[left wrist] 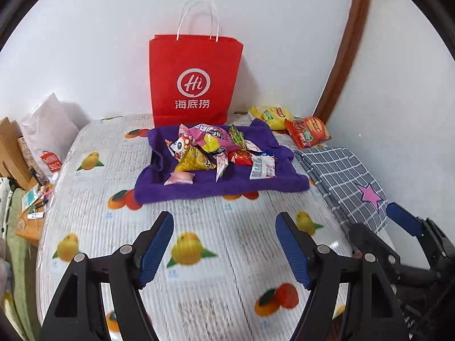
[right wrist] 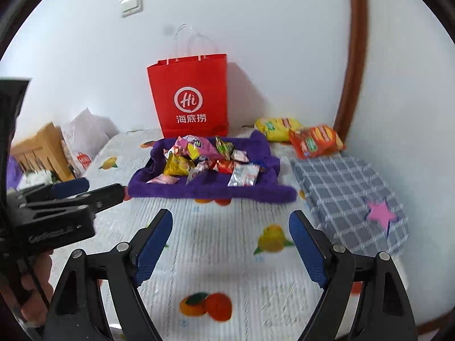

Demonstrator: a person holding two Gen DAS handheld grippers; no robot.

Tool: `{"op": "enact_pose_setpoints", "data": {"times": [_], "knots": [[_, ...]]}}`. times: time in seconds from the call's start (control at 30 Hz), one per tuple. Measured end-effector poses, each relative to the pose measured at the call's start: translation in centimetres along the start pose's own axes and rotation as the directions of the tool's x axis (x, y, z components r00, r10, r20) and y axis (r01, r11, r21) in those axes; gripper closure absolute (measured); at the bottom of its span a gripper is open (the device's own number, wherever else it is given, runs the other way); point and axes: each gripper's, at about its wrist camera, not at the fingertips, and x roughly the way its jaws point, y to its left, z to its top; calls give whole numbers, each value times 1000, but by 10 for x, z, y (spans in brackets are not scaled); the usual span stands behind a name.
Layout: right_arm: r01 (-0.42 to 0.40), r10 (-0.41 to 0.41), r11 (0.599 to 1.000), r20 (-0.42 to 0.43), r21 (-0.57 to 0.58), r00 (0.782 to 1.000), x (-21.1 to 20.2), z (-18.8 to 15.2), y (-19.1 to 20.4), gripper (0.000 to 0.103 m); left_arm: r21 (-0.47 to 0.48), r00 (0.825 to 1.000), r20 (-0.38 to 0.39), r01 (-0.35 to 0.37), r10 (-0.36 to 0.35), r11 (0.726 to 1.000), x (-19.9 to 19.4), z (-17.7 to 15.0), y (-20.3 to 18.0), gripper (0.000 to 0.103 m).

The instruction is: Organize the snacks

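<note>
Several small snack packets point(left wrist: 219, 150) point(right wrist: 210, 162) lie piled on a purple towel point(left wrist: 221, 182) point(right wrist: 199, 189) in the middle of the table. A red paper bag point(left wrist: 194, 81) point(right wrist: 192, 96) stands upright behind the towel against the wall. A yellow chip bag point(left wrist: 268, 116) point(right wrist: 278, 128) and an orange chip bag point(left wrist: 308, 130) point(right wrist: 317, 140) lie at the back right. My left gripper point(left wrist: 224, 237) is open and empty, in front of the towel. My right gripper point(right wrist: 230, 236) is open and empty, also in front of the towel.
The table has a fruit-print cover point(left wrist: 199, 255) point(right wrist: 227, 255). A folded grey checked cloth with a pink star point(left wrist: 347, 179) point(right wrist: 352, 199) lies on the right. A white plastic bag point(left wrist: 48, 133) and wooden furniture point(right wrist: 42, 147) stand beyond the left edge.
</note>
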Motion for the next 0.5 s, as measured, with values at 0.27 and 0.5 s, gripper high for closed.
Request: {"op": "enact_pose_setpoints", "data": {"times": [0.27,0.5], "knots": [[74,-73,997,40,-18,997,-26,-29,-2,1,13,996,87,-8,7,1000,-41,-29,-15,16],[65,-65,998,50,2,997,-36,-36,-5,0,32,992,121,-44,40,999,-50,-40,-26,13]]}}
